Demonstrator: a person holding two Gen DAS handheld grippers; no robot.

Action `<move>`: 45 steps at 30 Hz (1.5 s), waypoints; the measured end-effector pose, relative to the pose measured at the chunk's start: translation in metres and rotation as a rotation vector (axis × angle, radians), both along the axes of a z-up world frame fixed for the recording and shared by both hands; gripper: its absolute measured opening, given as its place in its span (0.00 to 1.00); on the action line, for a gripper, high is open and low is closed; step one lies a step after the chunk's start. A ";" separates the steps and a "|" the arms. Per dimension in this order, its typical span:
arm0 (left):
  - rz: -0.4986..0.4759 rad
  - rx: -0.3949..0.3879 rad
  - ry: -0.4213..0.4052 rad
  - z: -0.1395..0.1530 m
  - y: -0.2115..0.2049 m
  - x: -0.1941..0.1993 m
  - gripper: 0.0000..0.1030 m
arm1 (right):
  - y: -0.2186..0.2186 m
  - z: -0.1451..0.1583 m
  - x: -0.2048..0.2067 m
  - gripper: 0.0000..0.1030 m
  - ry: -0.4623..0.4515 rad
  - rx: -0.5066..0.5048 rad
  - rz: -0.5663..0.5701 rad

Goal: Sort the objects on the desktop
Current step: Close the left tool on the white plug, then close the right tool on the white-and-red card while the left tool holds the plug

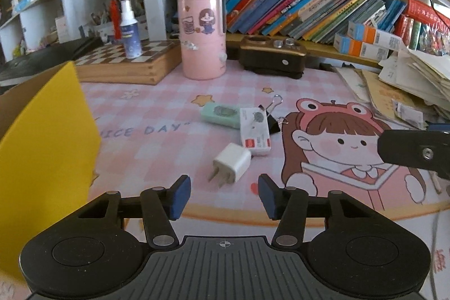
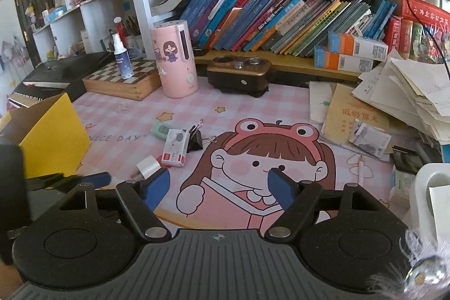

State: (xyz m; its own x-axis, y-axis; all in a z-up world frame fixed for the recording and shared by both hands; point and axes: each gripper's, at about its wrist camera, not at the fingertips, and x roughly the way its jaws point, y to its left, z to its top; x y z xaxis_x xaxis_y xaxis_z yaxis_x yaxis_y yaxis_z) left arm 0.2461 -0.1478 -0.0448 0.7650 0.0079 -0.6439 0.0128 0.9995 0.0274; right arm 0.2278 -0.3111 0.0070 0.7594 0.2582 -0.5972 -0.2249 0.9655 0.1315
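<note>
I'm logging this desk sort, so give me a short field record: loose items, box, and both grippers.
surface: pink desk mat
loose items: white charger, white eraser, green eraser, black binder clip, clustered mid-mat
box: yellow box, left edge of mat
left gripper: open, empty, just short of the charger
right gripper: open, empty, over the mat
</note>
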 end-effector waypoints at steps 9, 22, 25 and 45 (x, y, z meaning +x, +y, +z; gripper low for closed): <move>0.009 0.022 0.018 -0.021 -0.006 0.040 0.47 | -0.004 -0.001 0.013 0.74 0.003 -0.006 -0.002; -0.001 -0.030 -0.010 0.001 0.018 -0.004 0.34 | 0.009 -0.014 0.038 0.74 0.023 0.010 0.042; 0.018 -0.048 -0.002 0.010 0.028 -0.030 0.34 | 0.018 -0.022 0.050 0.71 0.039 0.016 0.063; 0.113 -0.080 -0.022 0.044 0.051 -0.100 0.34 | 0.087 -0.074 0.128 0.45 0.114 -0.036 0.104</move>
